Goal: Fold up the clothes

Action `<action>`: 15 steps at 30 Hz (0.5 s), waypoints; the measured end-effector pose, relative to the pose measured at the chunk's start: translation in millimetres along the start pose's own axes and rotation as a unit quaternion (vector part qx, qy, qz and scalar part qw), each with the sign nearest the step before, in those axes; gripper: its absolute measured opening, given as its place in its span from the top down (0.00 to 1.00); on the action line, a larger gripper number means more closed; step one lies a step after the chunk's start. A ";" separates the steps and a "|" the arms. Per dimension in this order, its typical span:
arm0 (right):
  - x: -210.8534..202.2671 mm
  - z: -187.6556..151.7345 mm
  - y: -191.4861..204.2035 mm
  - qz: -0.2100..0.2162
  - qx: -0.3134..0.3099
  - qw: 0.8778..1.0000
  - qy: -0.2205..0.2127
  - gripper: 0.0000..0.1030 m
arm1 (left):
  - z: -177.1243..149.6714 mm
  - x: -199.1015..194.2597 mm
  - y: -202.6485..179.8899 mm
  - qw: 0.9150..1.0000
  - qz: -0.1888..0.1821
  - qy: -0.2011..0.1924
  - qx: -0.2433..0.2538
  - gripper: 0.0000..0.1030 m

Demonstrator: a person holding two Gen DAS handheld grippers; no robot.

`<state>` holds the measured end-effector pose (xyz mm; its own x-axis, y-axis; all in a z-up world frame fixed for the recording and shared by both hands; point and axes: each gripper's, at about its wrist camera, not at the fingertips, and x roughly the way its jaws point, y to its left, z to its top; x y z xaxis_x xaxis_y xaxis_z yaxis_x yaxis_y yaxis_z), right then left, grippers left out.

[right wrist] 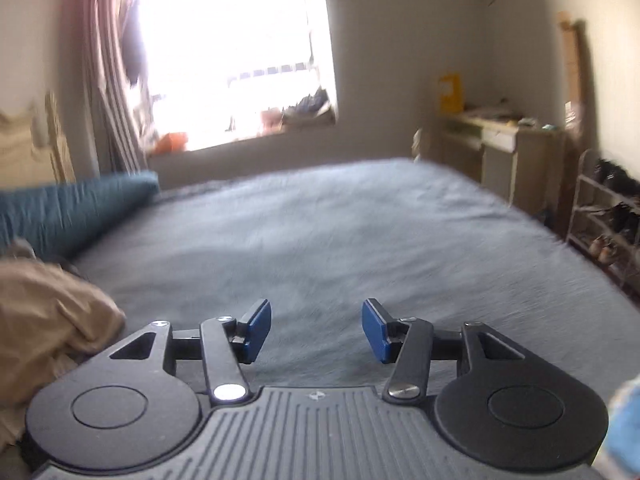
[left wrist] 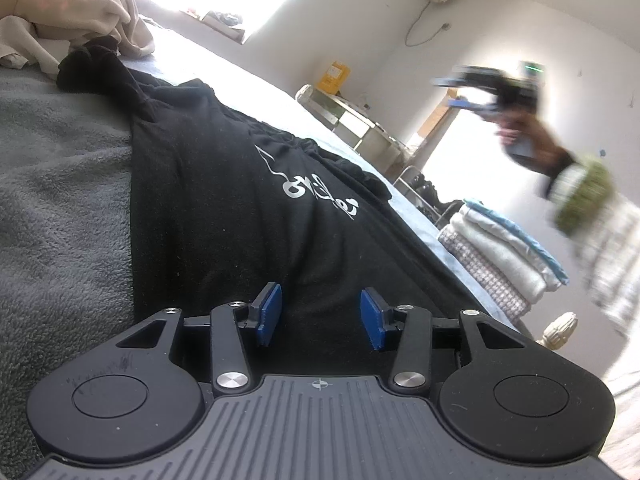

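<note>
The black shirt [left wrist: 208, 184] with white lettering lies spread on the grey blanket [left wrist: 60, 184]; my left gripper [left wrist: 320, 316] hovers over its near part, blue pads apart on nothing; my right gripper [right wrist: 316, 330], blurred, gapes empty above the bed [right wrist: 340, 220]; folded towels [left wrist: 500, 252] sit nearby.

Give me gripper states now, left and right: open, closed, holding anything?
Left gripper: open, fingers apart over the black shirt, not pinching it.
Right gripper: open, nothing between the fingers, above the bed.
</note>
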<state>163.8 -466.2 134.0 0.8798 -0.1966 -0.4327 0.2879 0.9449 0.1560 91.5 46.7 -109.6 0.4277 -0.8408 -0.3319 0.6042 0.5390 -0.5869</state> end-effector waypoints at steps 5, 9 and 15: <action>-126.8 12.7 -32.0 -0.026 -0.017 0.999 -0.032 0.40 | 6.1 -8.4 3.3 0.999 -0.007 -0.021 -0.042 0.55; -171.6 -6.1 -8.8 -0.005 -0.076 0.996 -0.040 0.32 | 22.0 -28.9 4.2 0.995 0.003 -0.065 -0.073 0.51; -126.3 -60.8 88.9 0.102 -0.136 0.985 0.006 0.32 | 75.2 -41.6 15.2 0.985 0.132 -0.085 -0.076 0.48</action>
<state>55.3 -341.5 148.5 0.9041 0.0072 -0.4272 -0.0090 1.0000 -0.0021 133.5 93.6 -49.2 0.6711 -0.6442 -0.3669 0.3539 0.7133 -0.6050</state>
